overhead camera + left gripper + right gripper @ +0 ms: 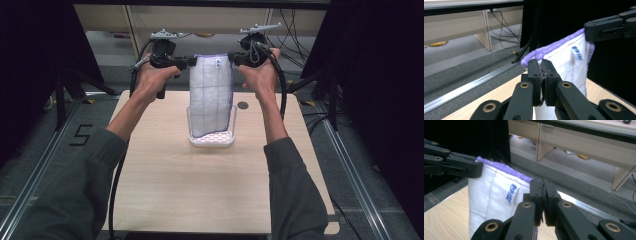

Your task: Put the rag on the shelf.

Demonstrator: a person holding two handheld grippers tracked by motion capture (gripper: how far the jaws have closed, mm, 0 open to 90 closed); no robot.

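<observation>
Wooden table [200,185], high view alone: white tray [211,140] under pinched cloth [210,95].

The cloth [210,97] hides the far wall of the white tray [211,139] and most of its floor in the high view. Its lower part is cut off by the bottom edge in both gripper views. The print on its small label [511,194] is too blurred to read. The table [200,190] runs past the bottom edge.
</observation>
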